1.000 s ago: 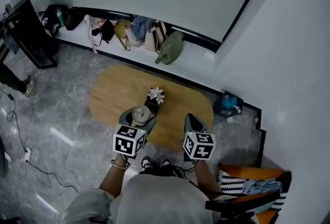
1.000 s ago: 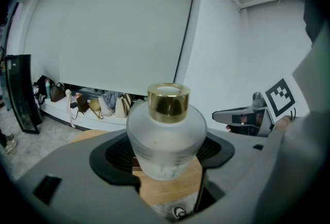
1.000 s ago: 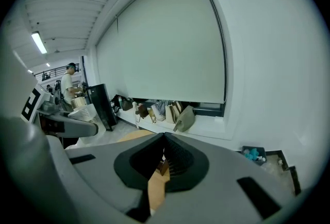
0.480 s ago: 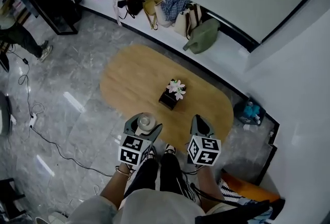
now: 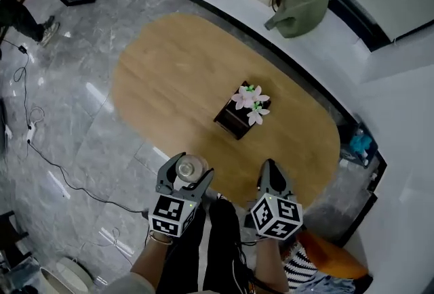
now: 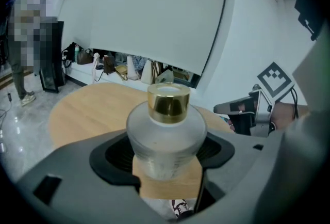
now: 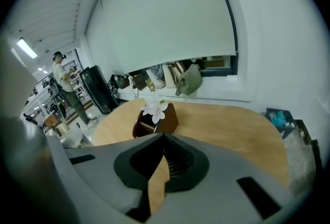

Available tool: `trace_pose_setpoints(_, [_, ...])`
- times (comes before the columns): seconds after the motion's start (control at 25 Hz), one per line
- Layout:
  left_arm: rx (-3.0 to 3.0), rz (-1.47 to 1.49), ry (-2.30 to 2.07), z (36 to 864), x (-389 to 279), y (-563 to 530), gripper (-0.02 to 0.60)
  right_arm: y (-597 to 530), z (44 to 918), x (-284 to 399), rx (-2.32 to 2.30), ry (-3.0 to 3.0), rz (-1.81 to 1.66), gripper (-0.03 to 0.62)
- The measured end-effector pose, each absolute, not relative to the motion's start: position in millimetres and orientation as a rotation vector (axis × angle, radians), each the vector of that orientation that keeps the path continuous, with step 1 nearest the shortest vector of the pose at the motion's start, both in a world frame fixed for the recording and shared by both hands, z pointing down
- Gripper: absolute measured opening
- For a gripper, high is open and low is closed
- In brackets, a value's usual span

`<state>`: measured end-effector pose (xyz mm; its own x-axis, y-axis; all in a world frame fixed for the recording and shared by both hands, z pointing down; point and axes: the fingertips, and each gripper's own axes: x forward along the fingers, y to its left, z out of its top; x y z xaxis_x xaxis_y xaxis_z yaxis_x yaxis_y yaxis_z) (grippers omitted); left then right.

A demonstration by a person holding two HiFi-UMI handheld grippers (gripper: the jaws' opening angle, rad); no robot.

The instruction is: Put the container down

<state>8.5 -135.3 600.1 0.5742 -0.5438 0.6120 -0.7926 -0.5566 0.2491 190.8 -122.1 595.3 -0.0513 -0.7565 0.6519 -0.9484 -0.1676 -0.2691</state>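
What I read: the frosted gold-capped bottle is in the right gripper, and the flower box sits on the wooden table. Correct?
Wrong gripper. The bottle is in the left gripper, not the right: the left gripper view shows its fingers on either side of the frosted body. The right gripper has nothing between its closed fingers in its own view. The flower box does sit on the wooden table.

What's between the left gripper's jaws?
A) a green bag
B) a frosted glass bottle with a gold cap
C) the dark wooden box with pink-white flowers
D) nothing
B: in the left gripper view, both pads of the left gripper press on the frosted glass bottle with a gold cap.
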Motion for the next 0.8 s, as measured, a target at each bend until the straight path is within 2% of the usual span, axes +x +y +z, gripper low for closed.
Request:
trace_pose_setpoints(0.28, [2.251, 0.675, -1.068, 658, 3, -134, 0.337, -122, 652, 190, 1.903, -1.8, 1.075, 0.023])
trace_pose_setpoints(0.8, [2.24, 0.758, -0.946, 696, -2, -184, 0.337, -147, 675, 197, 1.872, -1.783, 1.072, 0.023])
